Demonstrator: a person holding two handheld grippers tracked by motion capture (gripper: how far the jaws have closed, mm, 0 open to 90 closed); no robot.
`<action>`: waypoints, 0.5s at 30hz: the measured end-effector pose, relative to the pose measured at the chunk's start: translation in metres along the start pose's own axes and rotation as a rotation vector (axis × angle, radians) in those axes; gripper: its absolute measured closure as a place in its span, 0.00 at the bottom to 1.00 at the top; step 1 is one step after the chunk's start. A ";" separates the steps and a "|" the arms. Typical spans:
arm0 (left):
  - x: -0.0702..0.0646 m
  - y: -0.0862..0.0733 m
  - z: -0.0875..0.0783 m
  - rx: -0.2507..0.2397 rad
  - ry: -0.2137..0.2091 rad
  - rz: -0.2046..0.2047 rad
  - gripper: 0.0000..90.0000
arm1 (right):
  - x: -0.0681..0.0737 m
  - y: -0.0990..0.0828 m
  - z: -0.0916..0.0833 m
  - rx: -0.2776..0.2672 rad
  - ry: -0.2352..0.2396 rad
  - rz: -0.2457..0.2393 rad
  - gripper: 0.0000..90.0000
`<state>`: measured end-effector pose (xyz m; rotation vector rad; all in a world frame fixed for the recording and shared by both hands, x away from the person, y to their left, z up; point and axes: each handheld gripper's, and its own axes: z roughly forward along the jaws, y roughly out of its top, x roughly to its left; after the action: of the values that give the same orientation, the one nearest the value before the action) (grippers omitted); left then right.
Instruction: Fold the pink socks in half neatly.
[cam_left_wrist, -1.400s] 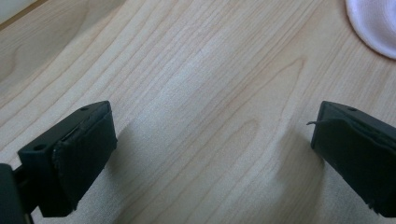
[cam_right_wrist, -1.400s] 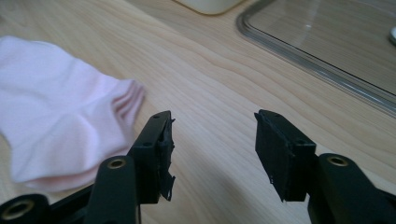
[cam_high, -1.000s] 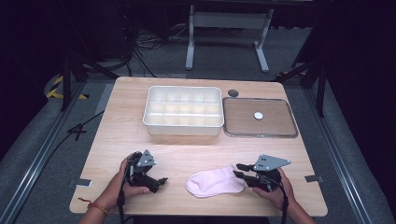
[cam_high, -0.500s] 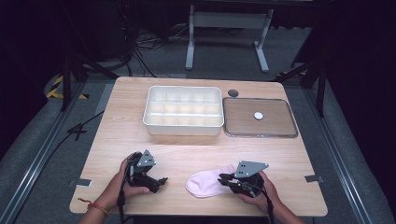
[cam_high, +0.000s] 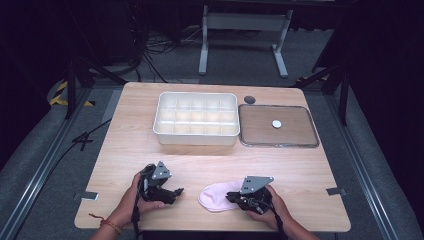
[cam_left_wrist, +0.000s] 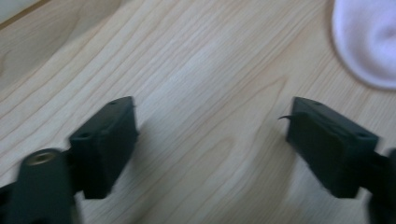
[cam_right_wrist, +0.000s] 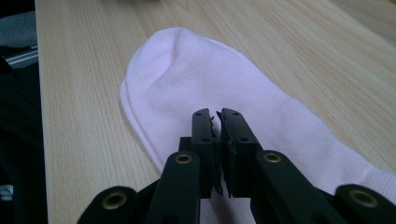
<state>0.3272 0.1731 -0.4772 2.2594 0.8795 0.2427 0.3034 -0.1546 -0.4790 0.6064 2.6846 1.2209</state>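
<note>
The right gripper (cam_right_wrist: 215, 122) sits clenched over a pale pink sock (cam_right_wrist: 210, 88) (whether it pinches fabric is unclear), while the left gripper (cam_left_wrist: 210, 140), jaws just narrowing, stays released over bare table (cam_left_wrist: 196, 70).

Counted on the surface (cam_high: 310, 170)

One pink sock (cam_high: 216, 195), one white compartment tray (cam_high: 196, 120), one flat lid (cam_high: 278, 126), two hand-held grippers: left (cam_high: 176, 192), right (cam_high: 231, 197).

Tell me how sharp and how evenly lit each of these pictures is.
High view: table brightly lit, surrounding floor dark, a soft shadow below the divided tray. Left gripper view: soft and blurred, the sock washed out to near white at the corner. Right gripper view: sharper, wood grain and the sock clear, with the black jaws of the right hand-held gripper crisp and the far table edge dark.
</note>
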 end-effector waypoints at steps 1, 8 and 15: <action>-0.001 0.003 0.001 -0.010 -0.023 -0.009 0.22 | 0.001 0.000 0.000 -0.002 -0.004 -0.007 0.94; -0.024 0.023 0.014 -0.075 -0.111 -0.051 0.28 | 0.005 0.001 0.001 0.002 -0.014 -0.033 0.95; -0.046 0.034 0.035 -0.036 -0.081 0.004 0.29 | 0.004 0.001 0.001 0.002 -0.010 -0.044 0.94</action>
<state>0.3240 0.1065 -0.4775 2.2221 0.8216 0.1659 0.3001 -0.1517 -0.4791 0.5490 2.6761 1.2015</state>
